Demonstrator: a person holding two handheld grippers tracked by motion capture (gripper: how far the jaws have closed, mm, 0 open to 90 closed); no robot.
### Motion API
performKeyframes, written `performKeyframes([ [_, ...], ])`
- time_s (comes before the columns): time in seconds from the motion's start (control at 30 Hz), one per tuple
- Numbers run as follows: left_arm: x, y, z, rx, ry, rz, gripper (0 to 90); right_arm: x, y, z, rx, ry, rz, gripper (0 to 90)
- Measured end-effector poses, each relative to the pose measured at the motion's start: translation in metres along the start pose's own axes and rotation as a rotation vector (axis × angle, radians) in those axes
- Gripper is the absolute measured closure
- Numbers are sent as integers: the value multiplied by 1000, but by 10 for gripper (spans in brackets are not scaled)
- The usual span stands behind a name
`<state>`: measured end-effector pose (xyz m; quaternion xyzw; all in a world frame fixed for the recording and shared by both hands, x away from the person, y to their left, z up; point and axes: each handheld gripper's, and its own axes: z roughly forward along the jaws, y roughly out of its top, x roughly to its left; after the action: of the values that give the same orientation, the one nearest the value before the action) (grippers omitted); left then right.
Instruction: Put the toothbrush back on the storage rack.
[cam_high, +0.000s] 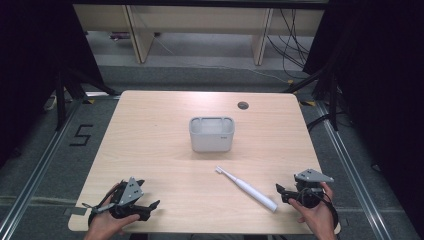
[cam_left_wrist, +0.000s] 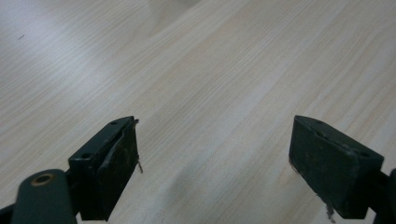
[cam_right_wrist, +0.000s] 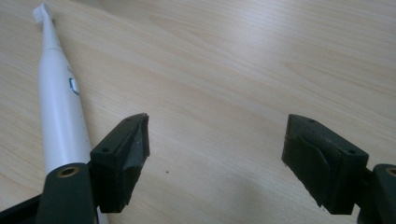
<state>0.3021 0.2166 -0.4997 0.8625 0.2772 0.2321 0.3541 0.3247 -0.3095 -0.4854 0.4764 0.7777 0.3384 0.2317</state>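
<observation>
Light wood table, seen from high view w/ the person's forearms coming in at the bottom edge. Left gripper sits at the near-left corner of the table, held in the left hand; its jaws are spread wide apart w/ nothing between them, and in the left gripper view just bare wood grain lies under and ahead of the jaws. Right gripper is at the near-right corner, held in the right hand, jaws pointing left toward the toothbrush; in the right gripper view jaws are also wide apart, empty, over bare table. Toothbrush is white, electric type, lying flat on the table diagonally: brush head toward the table's middle, handle end toward the near edge, just left of the right gripper but not touching it. In the right gripper view the toothbrush runs along the left side, handle passing beside and behind the left jaw, bristle head far end top-left; small blue mark on the handle. White-grey box-like holder w/ open top stands upright at mid-table, beyond the brush head, apart from it. Small dark round hole in the table top near the far edge.
</observation>
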Motion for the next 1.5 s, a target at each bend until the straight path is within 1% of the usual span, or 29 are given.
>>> performKeyframes([
  [0.03, -1, 0, 0, -4, 2, -6, 152, 0, 0, 0, 6, -3, 7, 240],
  [0.07, -2, 0, 1, -13, 6, -19, 152, 0, 0, 1, 0, 11, 3, 242],
  [0.13, -2, 0, 1, -13, 7, -20, 152, 1, 0, -1, 10, -4, 12, 245],
  [0.17, 0, 0, 0, 0, 2, 2, 152, 3, 0, 0, 10, 4, 41, 245],
  [0.2, -1, 0, 0, -6, 5, -10, 152, 0, 0, 1, 10, 9, 11, 245],
  [0.3, 0, 0, 0, -1, 2, 0, 152, 0, 0, 1, 17, 20, 9, 245],
  [0.33, 0, 0, 0, -1, 1, -1, 152, 0, 0, 1, 9, 6, -1, 246],
  [0.43, 0, 0, 0, 0, 0, -2, 152, 0, 0, 1, 11, 11, -3, 246],
  [0.5, -1, 0, 1, -8, 7, -16, 152, -1, 0, 2, 1, 7, -27, 247],
  [0.53, -1, 0, 1, -7, 7, -12, 152, 0, 1, 0, 17, 7, -7, 247],
  [0.57, -1, 0, 1, -5, 6, -11, 152, 0, 1, 0, 18, 6, -8, 247],
  [0.63, -1, 0, 1, 0, 5, -10, 152, -1, 1, 2, 10, 31, -27, 251],
  [0.67, -1, -1, 1, -8, 6, -19, 152, -1, 1, 2, 11, 31, -26, 251],
  [0.7, -1, 0, 1, -3, 0, -11, 152, 1, 2, 0, 28, 30, 0, 251],
  [0.87, -1, 0, 1, -5, 3, -16, 152, 2, 3, -1, 23, 8, -8, 257],
  [0.9, 0, 0, 1, -3, -2, -19, 152, 1, 3, 0, 17, 1, -24, 258],
  [0.97, -1, -1, 2, -7, 7, -22, 152, 1, 4, 1, 23, 26, -27, 259],
  [1.0, -1, -1, 2, -9, 8, -28, 152, 0, 4, 2, 6, 20, -51, 261],
  [1.03, -1, -1, 2, -8, 9, -27, 152, 0, 5, 1, 10, 11, -51, 263],
  [1.1, 0, 0, 2, -7, 0, -17, 152, 1, 6, 1, 17, 17, -48, 265],
  [1.13, 0, 0, 2, -8, -1, -23, 152, 2, 6, 0, 23, 20, -36, 266],
  [1.17, -1, -1, 2, -10, 7, -28, 152, 1, 7, 1, 15, 23, -62, 266],
  [1.2, -1, -1, 3, -14, 8, -26, 152, 2, 8, 1, 11, 22, -48, 266],
  [1.23, 1, 0, 2, 7, -2, -6, 152, 4, 9, 0, 20, 30, -23, 266],
  [1.3, -1, -1, 3, -1, 9, -30, 152, 4, 11, -1, 17, 23, -46, 266],
  [1.33, 0, -1, 3, 2, 10, -20, 152, 3, 13, 0, 5, 37, -73, 267],
  [1.43, 0, 0, 5, -7, 5, -36, 152, 6, 16, 0, 8, 38, -67, 275],
  [1.47, 0, 0, 4, 1, 8, -29, 152, 6, 16, 1, 5, 43, -78, 276],
  [1.5, 0, 1, 5, 2, 11, -31, 152, 8, 17, 1, 14, 49, -63, 279],
])
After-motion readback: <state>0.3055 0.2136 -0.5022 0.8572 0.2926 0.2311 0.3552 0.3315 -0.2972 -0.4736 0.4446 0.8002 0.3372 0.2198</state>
